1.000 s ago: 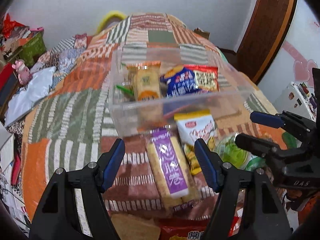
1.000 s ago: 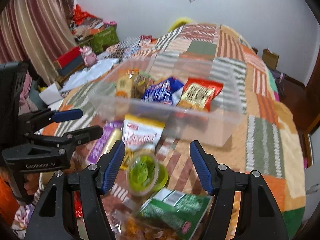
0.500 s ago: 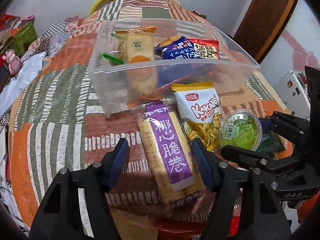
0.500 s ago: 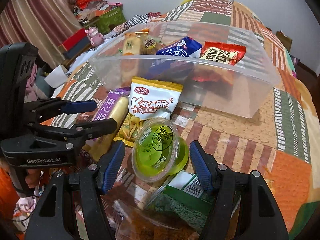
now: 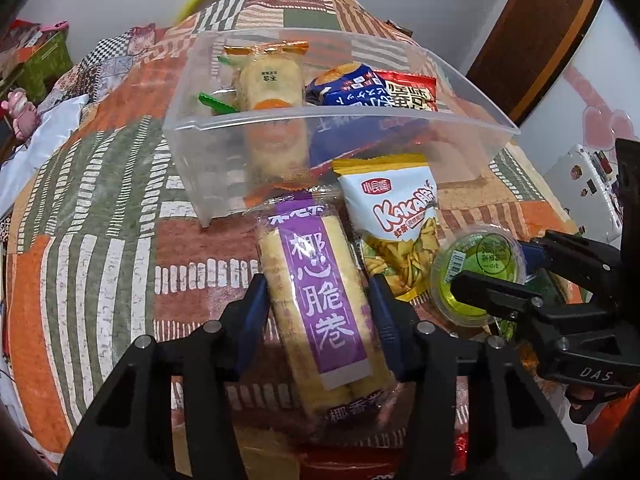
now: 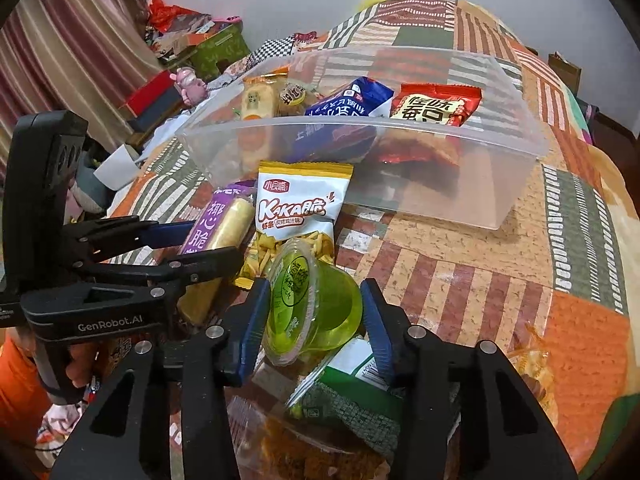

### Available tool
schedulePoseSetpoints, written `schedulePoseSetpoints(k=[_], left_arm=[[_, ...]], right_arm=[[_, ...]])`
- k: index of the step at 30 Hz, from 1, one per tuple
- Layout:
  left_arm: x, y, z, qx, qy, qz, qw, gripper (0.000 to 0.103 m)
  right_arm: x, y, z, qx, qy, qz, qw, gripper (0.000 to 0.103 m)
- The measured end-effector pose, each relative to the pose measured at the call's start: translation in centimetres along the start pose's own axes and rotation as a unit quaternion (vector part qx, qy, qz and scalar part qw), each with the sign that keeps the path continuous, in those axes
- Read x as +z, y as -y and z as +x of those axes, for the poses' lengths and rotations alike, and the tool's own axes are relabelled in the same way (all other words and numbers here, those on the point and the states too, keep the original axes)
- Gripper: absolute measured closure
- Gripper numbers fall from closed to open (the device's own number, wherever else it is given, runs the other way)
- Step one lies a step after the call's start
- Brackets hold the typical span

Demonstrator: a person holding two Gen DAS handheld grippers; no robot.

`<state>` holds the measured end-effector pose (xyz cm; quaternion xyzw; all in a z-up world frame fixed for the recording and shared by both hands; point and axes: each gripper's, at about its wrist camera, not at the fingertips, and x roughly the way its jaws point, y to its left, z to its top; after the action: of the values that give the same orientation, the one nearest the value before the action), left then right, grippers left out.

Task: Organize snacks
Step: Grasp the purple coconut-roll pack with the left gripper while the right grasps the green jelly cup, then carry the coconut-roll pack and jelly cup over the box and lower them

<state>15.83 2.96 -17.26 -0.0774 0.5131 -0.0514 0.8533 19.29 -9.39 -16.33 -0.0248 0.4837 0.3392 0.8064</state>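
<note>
Quilt beneath, left tongs clasp roll pack; right tongs clasp jelly cup.

The near end of the purple roll pack runs under the left claw, and its side faces are covered by the blue pads, so contact there cannot be read. The green jelly cup hides much of the green-and-white packet beneath it; that packet's print is too blurred to make out. An orange snack bag is cut off by the bottom edge. Lower halves of the packs inside the clear bin show only smeared through its front wall. A red wrapper is mostly hidden behind the left claw's body
</note>
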Motion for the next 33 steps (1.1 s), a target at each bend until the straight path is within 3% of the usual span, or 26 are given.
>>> schedulePoseSetpoints(k=[18,33], left_arm=[[0.3,0.9,-5.3,0.003,0.074,0.01,0.9972,0.058],[4.4,1.9,-9.0,-0.008,0.145,0.016,0.9892,0.058]], right_arm=[[1.1,0.8,-3.7,-0.006,0.059,0.015,0.998,0.063],[4.0,2.1,-6.9,-0.014,0.124,0.03,0.992,0.063]])
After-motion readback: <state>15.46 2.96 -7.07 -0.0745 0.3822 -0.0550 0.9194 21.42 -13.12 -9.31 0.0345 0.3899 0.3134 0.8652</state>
